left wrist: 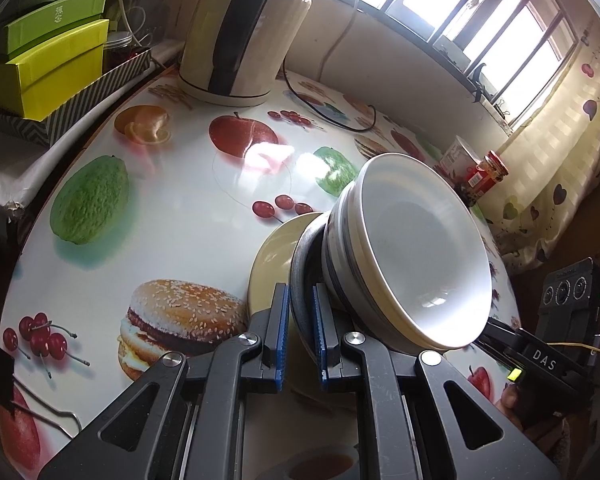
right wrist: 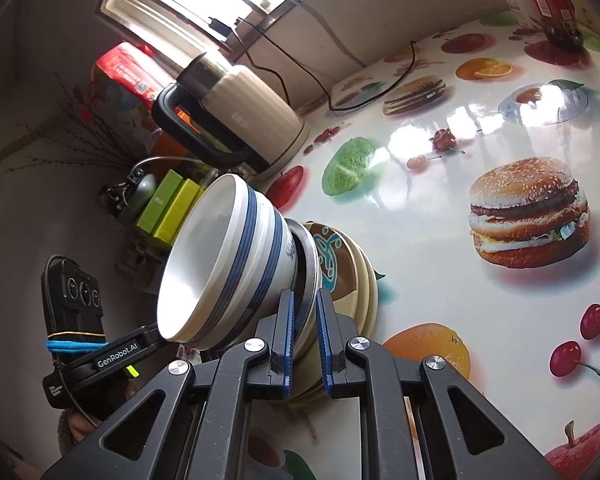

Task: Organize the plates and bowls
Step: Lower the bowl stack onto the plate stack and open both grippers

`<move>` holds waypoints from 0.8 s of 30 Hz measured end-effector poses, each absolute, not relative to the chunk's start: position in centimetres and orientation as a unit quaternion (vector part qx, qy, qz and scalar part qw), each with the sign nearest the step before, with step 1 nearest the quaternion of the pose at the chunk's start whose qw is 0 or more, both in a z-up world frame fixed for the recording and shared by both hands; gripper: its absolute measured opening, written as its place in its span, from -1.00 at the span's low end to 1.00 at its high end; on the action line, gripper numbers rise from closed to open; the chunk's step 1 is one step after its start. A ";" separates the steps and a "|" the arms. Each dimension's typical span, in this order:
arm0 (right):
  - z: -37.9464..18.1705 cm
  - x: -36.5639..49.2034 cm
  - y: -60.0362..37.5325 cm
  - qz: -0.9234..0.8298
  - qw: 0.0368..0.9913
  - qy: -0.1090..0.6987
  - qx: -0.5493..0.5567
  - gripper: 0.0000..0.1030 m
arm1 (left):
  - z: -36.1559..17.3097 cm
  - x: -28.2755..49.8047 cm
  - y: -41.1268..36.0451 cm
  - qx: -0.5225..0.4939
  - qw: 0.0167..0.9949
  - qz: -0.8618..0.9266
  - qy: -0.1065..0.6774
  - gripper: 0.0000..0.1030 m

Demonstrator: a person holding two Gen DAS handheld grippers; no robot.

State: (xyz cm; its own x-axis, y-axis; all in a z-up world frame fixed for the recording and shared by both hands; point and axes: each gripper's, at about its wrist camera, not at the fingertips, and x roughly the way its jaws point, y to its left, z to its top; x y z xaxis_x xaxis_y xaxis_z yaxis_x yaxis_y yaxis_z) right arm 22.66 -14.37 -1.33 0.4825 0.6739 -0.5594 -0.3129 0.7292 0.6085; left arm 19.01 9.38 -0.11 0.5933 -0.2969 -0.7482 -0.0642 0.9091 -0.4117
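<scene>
Left claw [left wrist: 301, 334]: right under the lens, blue pads clamped on the near rim of the dark-rimmed plate [left wrist: 300, 276] at the top of the plate stack.
Right claw [right wrist: 304, 338]: clamped as well, pinching the same plate's rim [right wrist: 306, 280] from the opposite side, so both claws carry one load.
Bowls: a nest of blue-striped white bowls [left wrist: 412, 252], [right wrist: 224, 264], sits on that gripped plate, mouth wide open toward the left camera.
Plates below: a cream plate [left wrist: 272, 264] peeks out on the far-left side; from the right camera a patterned brown-and-teal plate [right wrist: 332, 260] and paler rims show under the gripped one. Whether those lower plates rest on the table or ride along, I cannot tell.
Step in hand: by my read, a two-handed carry or placing of the stacked crockery, with the sorting mostly done already.
Next move: both claws need to travel together and level; any twist between them and the bowls could slide off.
Edges: the table [left wrist: 172, 216] curves away at the near-left rim, and the curtain side on the right drops off close behind the bowls.
Open room: a broad glossy stretch lies free in the middle, between the stack and the kettle [left wrist: 236, 36].
Hazards: the kettle's black cord [left wrist: 328, 114] trails across the far side; the red jar [left wrist: 490, 172] and a cup stand at the far right.
</scene>
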 end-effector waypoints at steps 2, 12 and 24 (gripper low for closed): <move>-1.4 22.6 -14.4 0.296 0.833 0.413 0.218 -0.75 | -0.2 18.9 9.4 -0.203 0.869 -0.067 0.446 -0.78; -1.4 22.5 -14.4 0.295 0.835 0.413 0.213 -0.74 | -0.1 18.8 9.3 -0.198 0.870 -0.064 0.447 -0.76; -0.3 21.7 -14.6 0.280 0.851 0.401 0.190 -0.46 | 0.7 17.9 8.9 -0.165 0.880 -0.039 0.443 -0.53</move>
